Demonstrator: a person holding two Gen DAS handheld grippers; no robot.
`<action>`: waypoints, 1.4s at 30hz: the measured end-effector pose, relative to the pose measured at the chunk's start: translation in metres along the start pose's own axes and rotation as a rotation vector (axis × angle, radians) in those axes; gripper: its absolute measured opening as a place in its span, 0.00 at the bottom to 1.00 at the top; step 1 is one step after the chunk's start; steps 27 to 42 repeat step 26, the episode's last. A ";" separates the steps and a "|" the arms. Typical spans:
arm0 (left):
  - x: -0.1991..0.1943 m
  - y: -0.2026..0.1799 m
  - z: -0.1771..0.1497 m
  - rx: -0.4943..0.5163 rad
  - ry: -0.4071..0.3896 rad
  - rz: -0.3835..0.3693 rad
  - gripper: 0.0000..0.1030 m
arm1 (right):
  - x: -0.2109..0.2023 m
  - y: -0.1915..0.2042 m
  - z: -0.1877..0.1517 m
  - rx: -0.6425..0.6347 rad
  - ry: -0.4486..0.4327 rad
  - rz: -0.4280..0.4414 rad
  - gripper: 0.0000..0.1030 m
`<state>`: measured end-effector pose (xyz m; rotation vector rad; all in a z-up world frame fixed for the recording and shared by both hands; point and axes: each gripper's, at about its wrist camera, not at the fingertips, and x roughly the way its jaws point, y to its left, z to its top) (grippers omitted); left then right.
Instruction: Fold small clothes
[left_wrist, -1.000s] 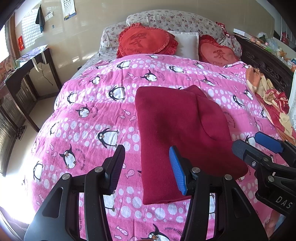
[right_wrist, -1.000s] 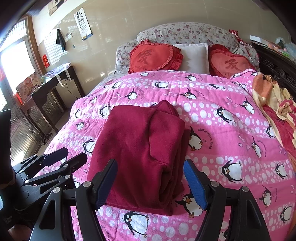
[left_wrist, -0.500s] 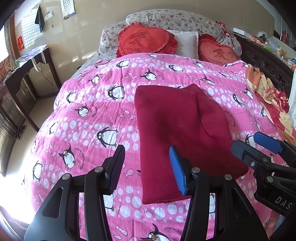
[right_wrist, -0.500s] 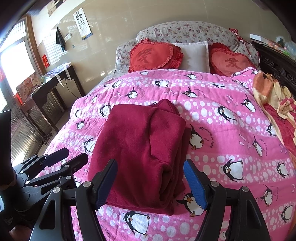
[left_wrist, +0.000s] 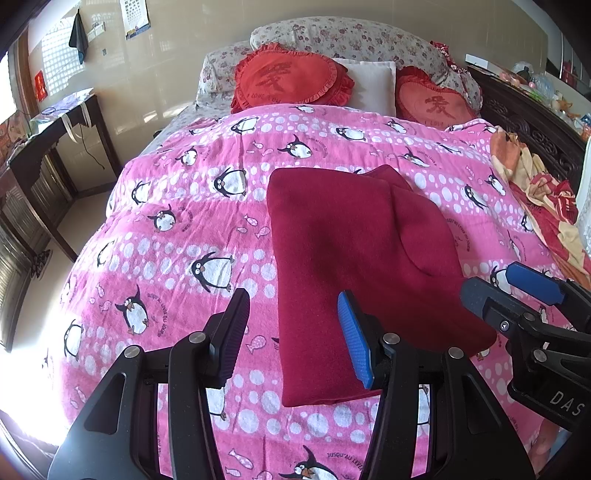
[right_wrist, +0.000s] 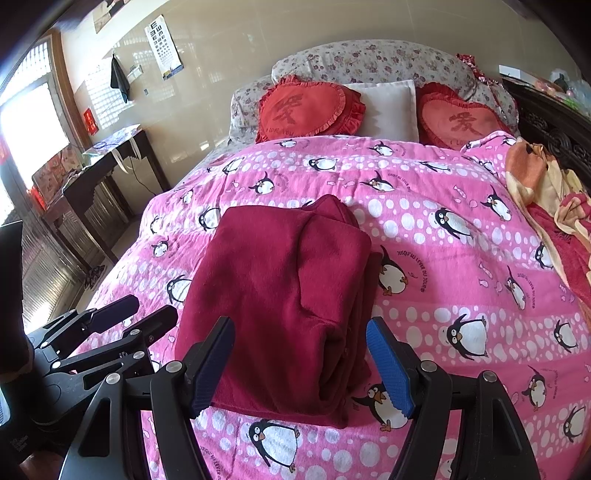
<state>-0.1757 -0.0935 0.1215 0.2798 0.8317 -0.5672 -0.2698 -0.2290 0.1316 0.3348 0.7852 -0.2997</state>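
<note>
A dark red garment (left_wrist: 354, 258) lies folded into a long rectangle on the pink penguin-print bedspread (left_wrist: 192, 229); it also shows in the right wrist view (right_wrist: 284, 295). My left gripper (left_wrist: 295, 336) is open and empty, held above the garment's near left corner. My right gripper (right_wrist: 299, 362) is open and empty, held above the garment's near edge. Each gripper shows in the other's view: the right one at the right edge (left_wrist: 517, 295), the left one at the lower left (right_wrist: 125, 317).
Two red heart cushions (left_wrist: 291, 81) and a white pillow (left_wrist: 373, 85) lie at the bed's head. An orange and red blanket (left_wrist: 543, 199) is bunched along the bed's right side. A dark wooden desk (left_wrist: 48, 147) stands left of the bed.
Both views have shifted very slightly; the garment and both grippers stay as they were, jaws open.
</note>
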 end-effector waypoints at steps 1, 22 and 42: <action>0.000 0.000 0.000 0.000 0.000 0.001 0.48 | 0.000 0.000 0.000 0.001 0.001 0.000 0.69; -0.001 0.001 -0.001 0.003 -0.032 -0.006 0.48 | 0.003 0.000 -0.002 0.004 0.013 0.006 0.69; -0.001 0.005 0.003 0.007 -0.038 0.005 0.48 | 0.003 0.000 -0.001 0.004 0.013 0.006 0.69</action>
